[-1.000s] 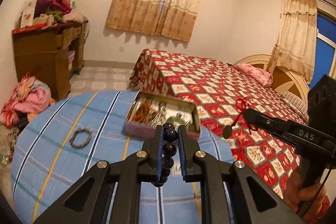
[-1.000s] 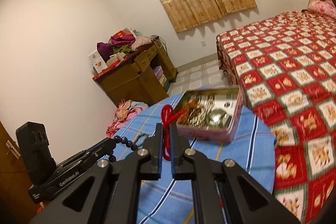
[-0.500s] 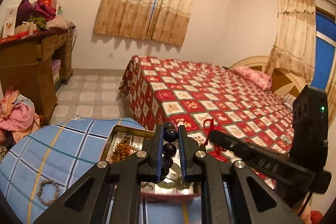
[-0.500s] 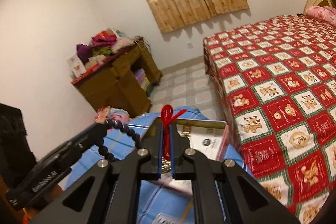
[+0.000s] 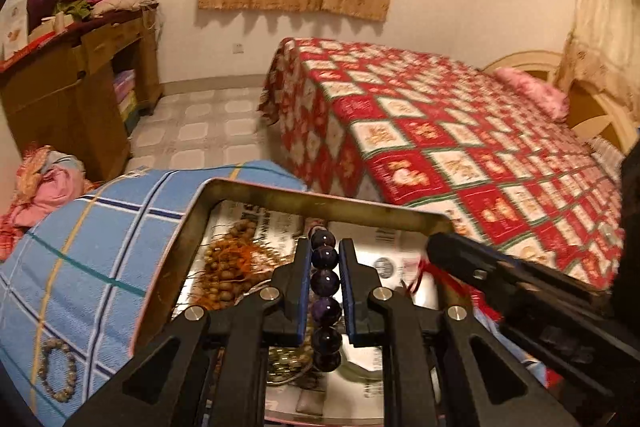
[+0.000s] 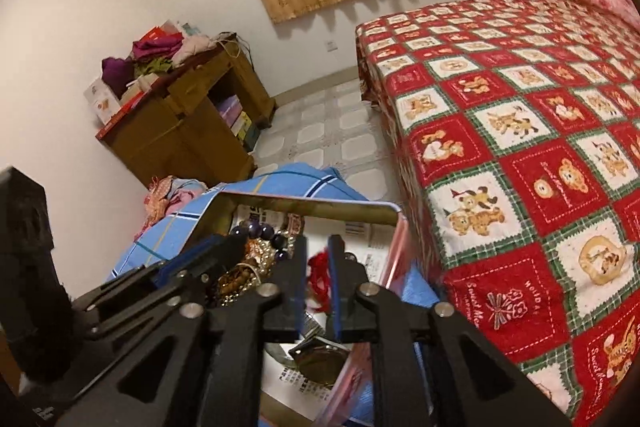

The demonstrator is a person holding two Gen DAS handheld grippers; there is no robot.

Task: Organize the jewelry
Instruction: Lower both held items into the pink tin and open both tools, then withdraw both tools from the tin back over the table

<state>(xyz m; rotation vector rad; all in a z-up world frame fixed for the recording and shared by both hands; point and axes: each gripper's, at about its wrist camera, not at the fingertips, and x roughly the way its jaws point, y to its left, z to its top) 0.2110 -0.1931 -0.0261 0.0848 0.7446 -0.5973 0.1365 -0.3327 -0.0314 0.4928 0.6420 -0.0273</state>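
a round table draped in blue plaid cloth (image 5: 100, 227) carries an open rectangular metal tin lined with newspaper (image 5: 320, 201), both tongs poised over it. the left gripper (image 5: 325, 267) pinches a dark purple round-bead bracelet (image 5: 325, 285) above the tin's brown wooden bead strands (image 5: 230, 261). the right gripper (image 6: 318, 267) has its jaws spread around a red cord (image 6: 318, 273), grip unclear. a grey stone-bead bracelet (image 5: 60, 367) lies on the cloth beside the tin.

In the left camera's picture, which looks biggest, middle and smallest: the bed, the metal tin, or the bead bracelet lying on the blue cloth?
1. Bed
2. Metal tin, though its nearness to the camera enlarges it
3. Bead bracelet
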